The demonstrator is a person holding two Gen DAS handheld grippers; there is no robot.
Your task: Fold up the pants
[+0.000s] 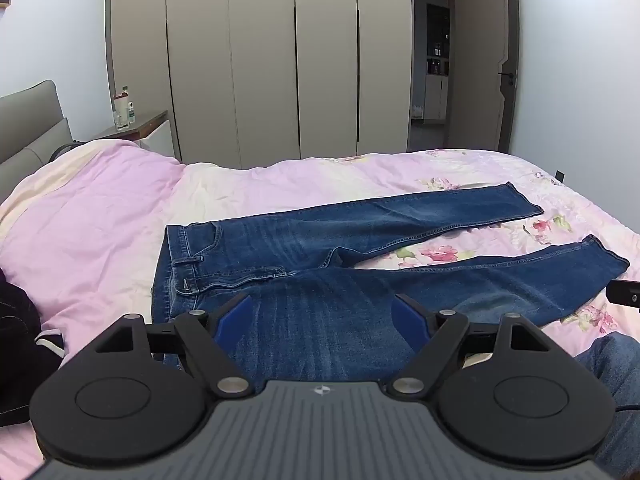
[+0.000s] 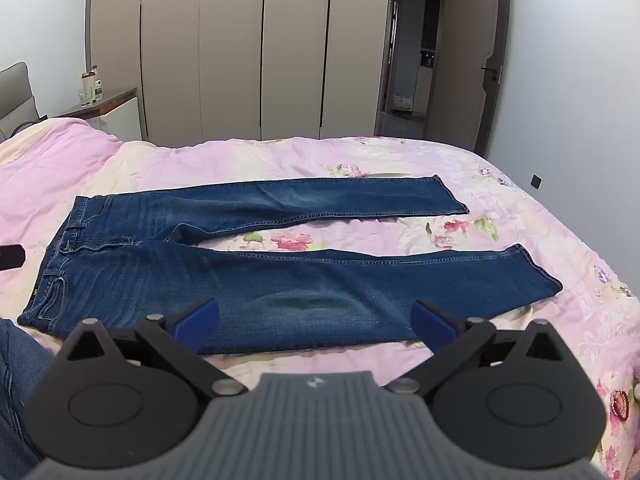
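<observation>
Blue jeans (image 1: 304,248) spread flat on the pink floral bedspread (image 1: 92,216), waistband to the left, both legs running off to the right with a wedge of quilt showing between them. Nothing folded yet, by the look of it. Left gripper (image 1: 322,318) hovering over the near hip and thigh area, jaws spread wide, blue pads (image 1: 234,318) clear of the denim, nothing grasped. Right gripper (image 2: 316,322) further right, over the near leg around the knee, jaws equally wide apart and empty, cloth lying just beyond and below the tips. Dark clothing (image 1: 16,344) heaped at the far left edge, well apart from the waistband. Wardrobe (image 1: 260,56) and an open door (image 1: 480,68) on the far side of the bed, out of the way. Now the worry list: soft quilt underneath, so a pinch aimed too deep probably grabs bedspread along with denim and drags the whole lot. Pinching only the top layer of a leg likely leaves the lower layer behind and the fold comes out lopsided. Legs splayed at an angle, so flipping the near leg onto the far one without lining up the seams probably ends with hems mismatched. Heavy denim too, so a shallow bite at the edge could slip out mid-lift.
</observation>
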